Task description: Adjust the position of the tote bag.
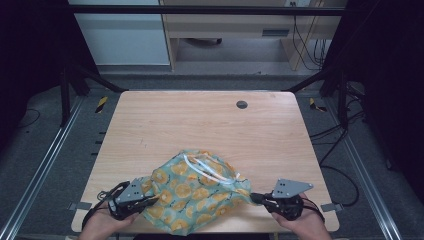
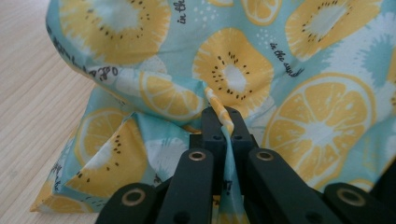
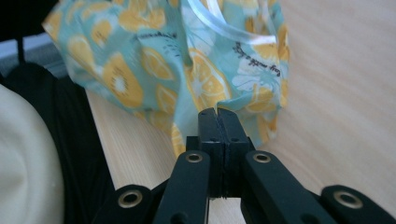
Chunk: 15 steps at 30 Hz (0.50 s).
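My left gripper (image 2: 223, 122) is clamped on a pinched fold of the fruit-print bag (image 1: 195, 192), which spreads ahead of its jaws. My right gripper (image 3: 218, 117) grips the bag's opposite edge the same way. The bag lies bunched between them on the wooden table (image 1: 200, 120), its clear handles (image 1: 205, 167) on top.

The fruit-print bag (image 2: 289, 84) carries small dark script among its citrus slices: in the left gripper view "in the su…" can be read at the right beside a kiwi slice, running off behind a fold, and "in the" again at the far edge. A further line at the left (and another in the right gripper view, upside down) is too distorted to read.
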Motion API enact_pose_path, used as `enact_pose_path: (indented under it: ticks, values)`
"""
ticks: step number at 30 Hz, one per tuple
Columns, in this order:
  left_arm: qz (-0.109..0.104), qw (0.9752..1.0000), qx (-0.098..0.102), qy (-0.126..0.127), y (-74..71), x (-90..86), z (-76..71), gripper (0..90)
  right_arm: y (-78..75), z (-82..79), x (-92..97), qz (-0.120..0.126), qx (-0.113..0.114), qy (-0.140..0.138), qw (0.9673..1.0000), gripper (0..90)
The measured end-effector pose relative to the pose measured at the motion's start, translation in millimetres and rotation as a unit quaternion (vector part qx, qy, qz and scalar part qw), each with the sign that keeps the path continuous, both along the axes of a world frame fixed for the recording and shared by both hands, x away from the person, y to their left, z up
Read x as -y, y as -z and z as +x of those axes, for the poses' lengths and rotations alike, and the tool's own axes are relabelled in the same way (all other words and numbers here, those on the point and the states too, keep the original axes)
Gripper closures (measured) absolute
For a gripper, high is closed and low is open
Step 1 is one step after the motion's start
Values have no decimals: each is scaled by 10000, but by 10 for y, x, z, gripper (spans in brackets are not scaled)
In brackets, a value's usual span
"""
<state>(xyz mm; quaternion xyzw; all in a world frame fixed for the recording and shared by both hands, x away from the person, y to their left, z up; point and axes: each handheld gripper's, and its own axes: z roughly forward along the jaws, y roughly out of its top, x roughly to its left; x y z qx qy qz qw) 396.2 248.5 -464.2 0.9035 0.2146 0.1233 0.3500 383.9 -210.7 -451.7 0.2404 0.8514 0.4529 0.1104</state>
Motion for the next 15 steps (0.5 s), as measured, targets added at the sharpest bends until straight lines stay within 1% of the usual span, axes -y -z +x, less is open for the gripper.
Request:
enact_pose_path:
  ticks: [4,6,11,15]
  values:
    - [317,9995,39,-72,64,53,64,900,103,103,-66,-288,-197,96,9993,900]
    - [507,9986,83,-118,97,88,103,900,143,165,-96,-413,-262,137,9987,900]
    - [731,9964,253,-354,131,138,181,900,211,309,-135,-605,-333,258,9973,900]
    - [790,9947,340,-565,161,163,253,900,259,404,-137,-674,-393,388,9962,900]
